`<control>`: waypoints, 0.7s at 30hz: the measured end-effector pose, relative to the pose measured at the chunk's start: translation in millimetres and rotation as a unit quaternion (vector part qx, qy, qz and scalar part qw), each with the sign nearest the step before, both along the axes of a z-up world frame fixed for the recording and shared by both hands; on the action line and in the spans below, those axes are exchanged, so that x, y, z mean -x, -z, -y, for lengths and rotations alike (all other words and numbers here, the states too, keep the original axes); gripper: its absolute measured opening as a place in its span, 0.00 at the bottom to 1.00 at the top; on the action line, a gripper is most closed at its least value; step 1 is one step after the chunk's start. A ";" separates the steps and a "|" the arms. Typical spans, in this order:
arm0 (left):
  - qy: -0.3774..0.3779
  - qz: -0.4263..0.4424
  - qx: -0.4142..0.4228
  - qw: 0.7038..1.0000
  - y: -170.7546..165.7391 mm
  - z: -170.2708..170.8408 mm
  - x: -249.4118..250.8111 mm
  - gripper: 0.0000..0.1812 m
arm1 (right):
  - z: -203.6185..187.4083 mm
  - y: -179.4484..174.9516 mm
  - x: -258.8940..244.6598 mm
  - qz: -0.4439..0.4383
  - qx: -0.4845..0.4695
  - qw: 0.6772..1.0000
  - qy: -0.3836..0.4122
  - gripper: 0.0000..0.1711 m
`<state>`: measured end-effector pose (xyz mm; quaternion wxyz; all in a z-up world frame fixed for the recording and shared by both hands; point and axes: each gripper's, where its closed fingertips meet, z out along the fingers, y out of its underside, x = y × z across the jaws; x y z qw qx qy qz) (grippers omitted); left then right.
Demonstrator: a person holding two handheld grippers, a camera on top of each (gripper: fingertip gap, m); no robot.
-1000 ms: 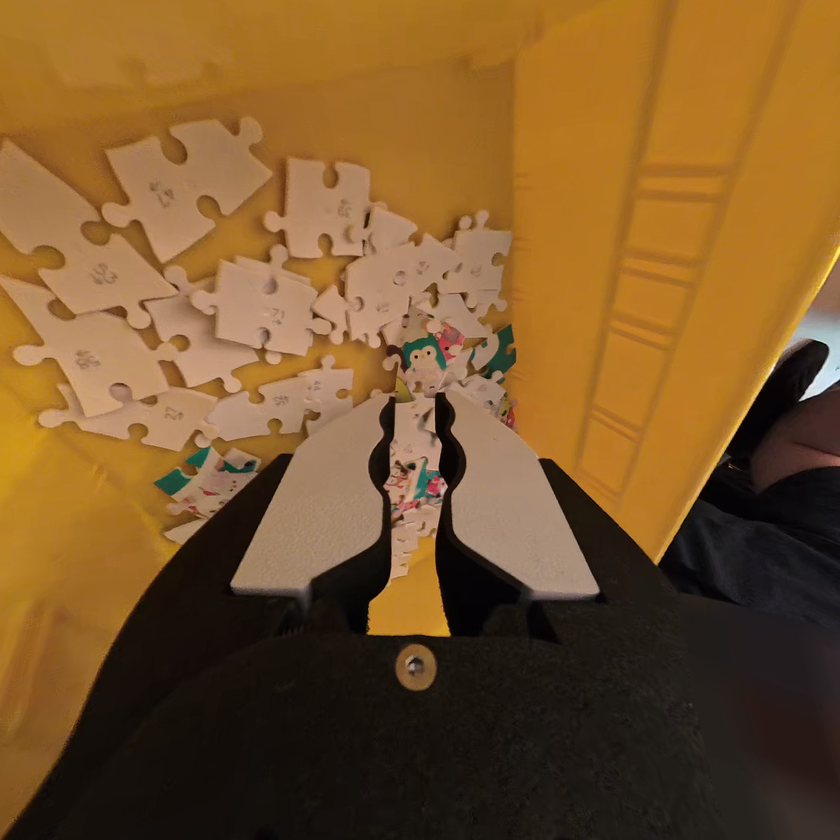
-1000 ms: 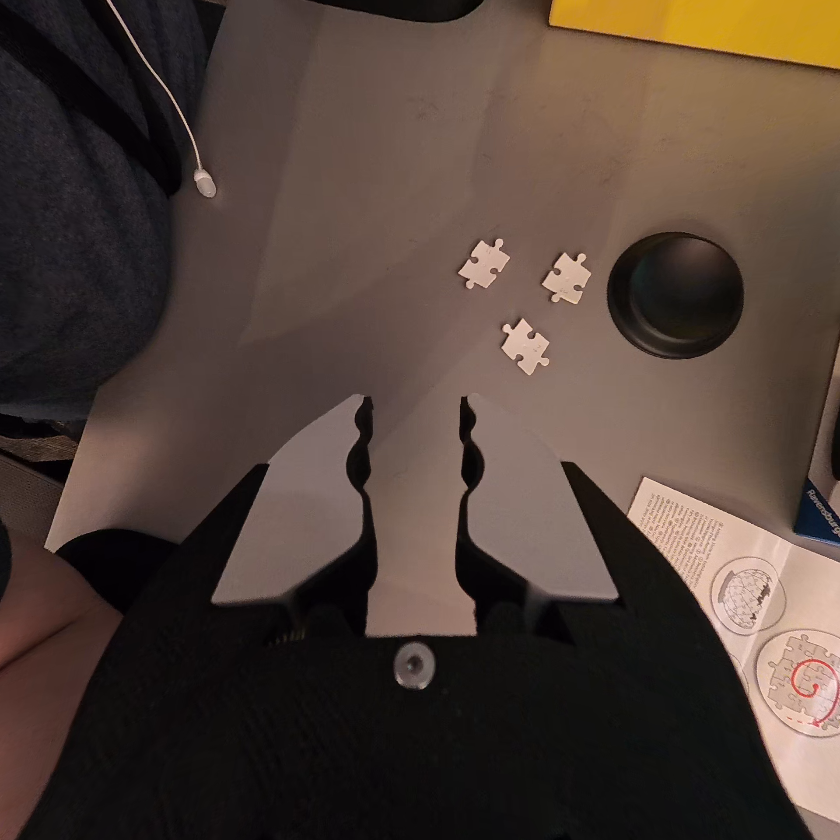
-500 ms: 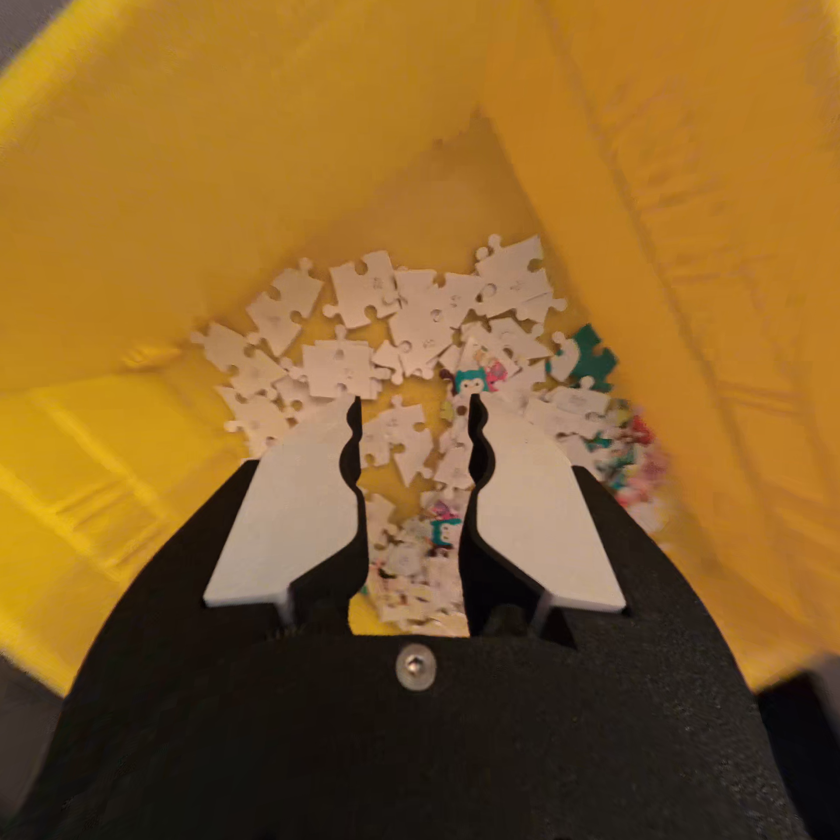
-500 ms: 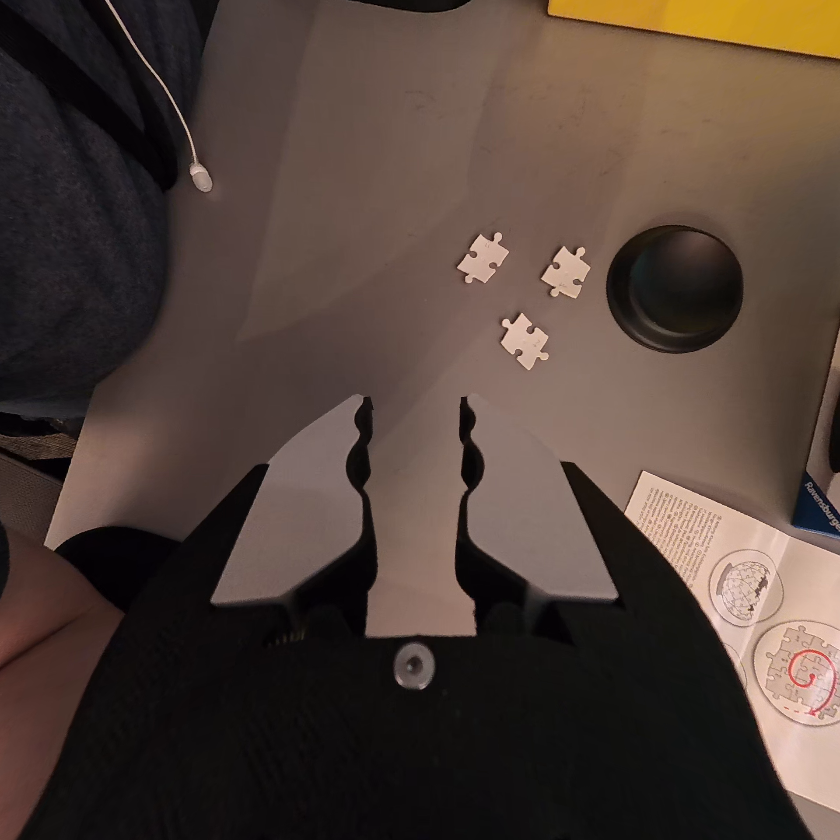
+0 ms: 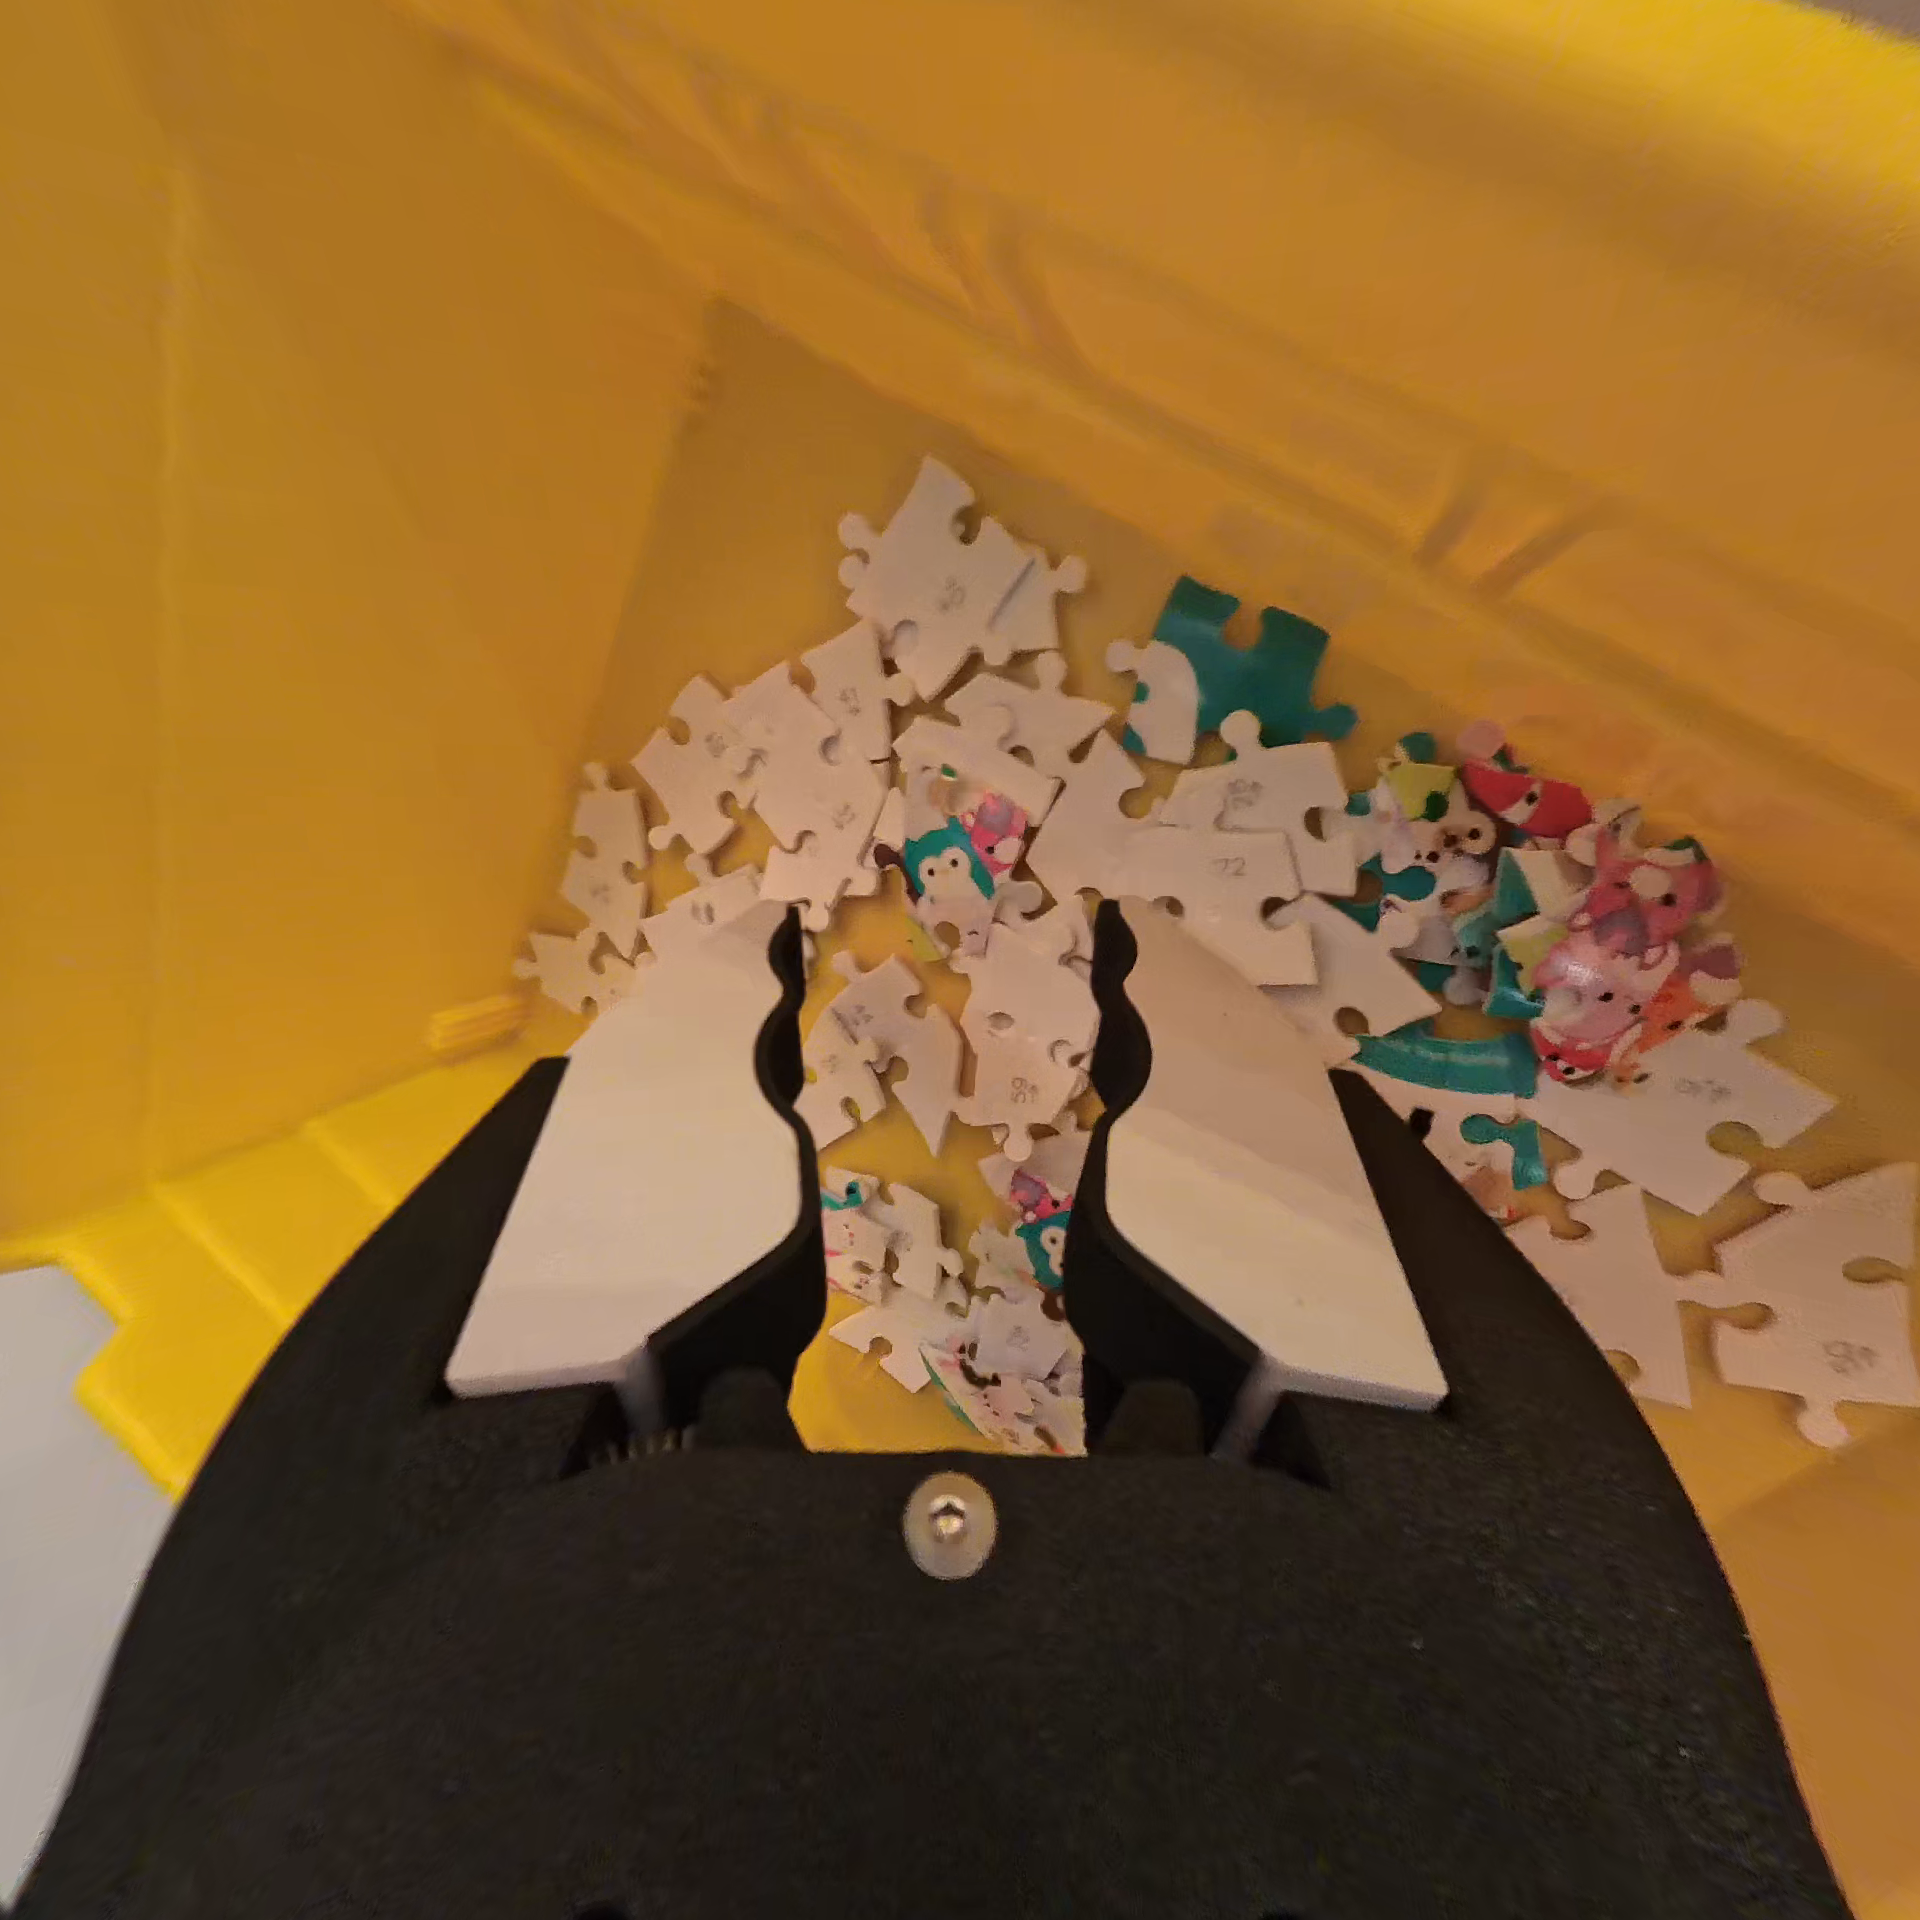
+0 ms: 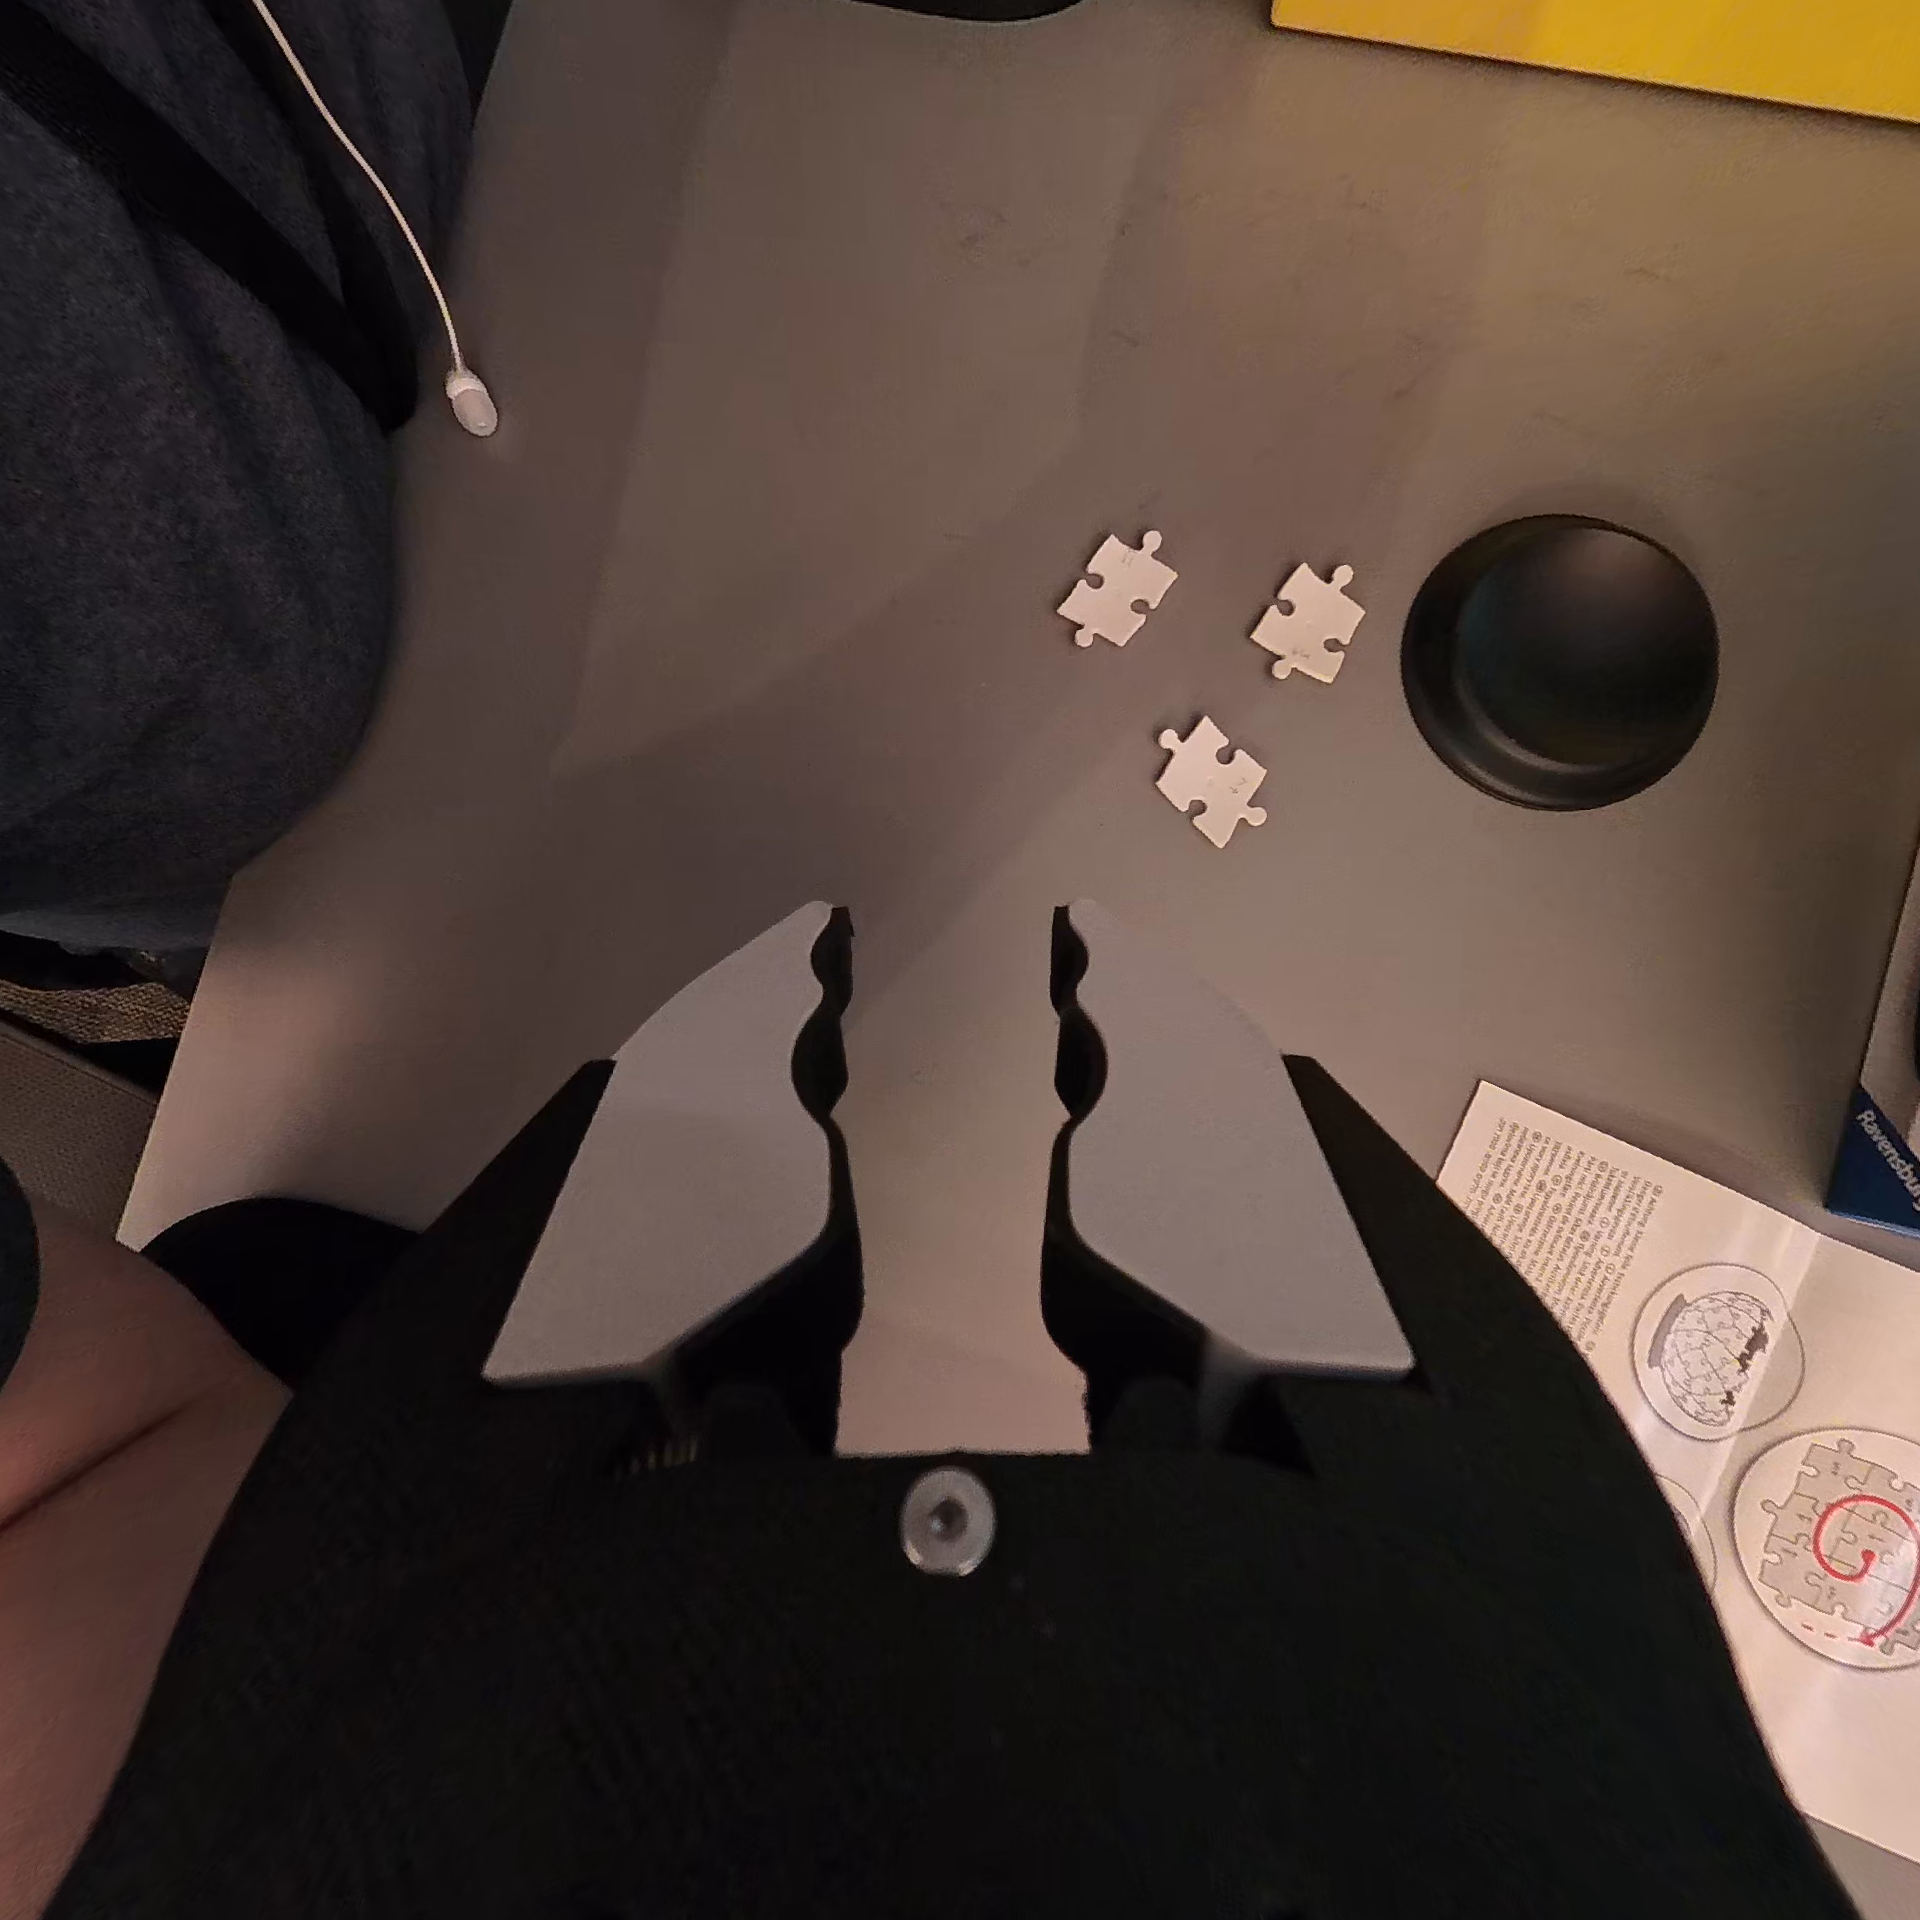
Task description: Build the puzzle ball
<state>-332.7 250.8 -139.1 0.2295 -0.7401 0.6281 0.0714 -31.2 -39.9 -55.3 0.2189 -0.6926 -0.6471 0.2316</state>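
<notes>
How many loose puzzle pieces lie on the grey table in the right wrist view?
3, all white side up: the left piece, the right piece beside the black round stand, and the near piece. The right claw may hide more.

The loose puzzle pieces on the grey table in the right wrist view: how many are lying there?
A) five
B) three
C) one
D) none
B: three white puzzle pieces lie apart from one another on the grey table, beside a round black hole.
</notes>
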 end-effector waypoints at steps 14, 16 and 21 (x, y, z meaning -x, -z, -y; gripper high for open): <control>0.029 -0.013 0.083 0.996 6.8 -12.4 2.0 0.16 | 1.0 2.0 0.5 0.002 0.007 1.000 -0.002 0.22; 0.022 -0.007 0.091 0.996 6.9 -14.9 2.6 0.10 | 0.9 0.8 0.9 0.000 0.004 1.000 -0.003 0.22; 0.013 0.022 0.097 0.995 1.1 -21.0 -0.9 0.03 | 0.6 0.7 1.3 -0.003 0.005 1.000 -0.003 0.22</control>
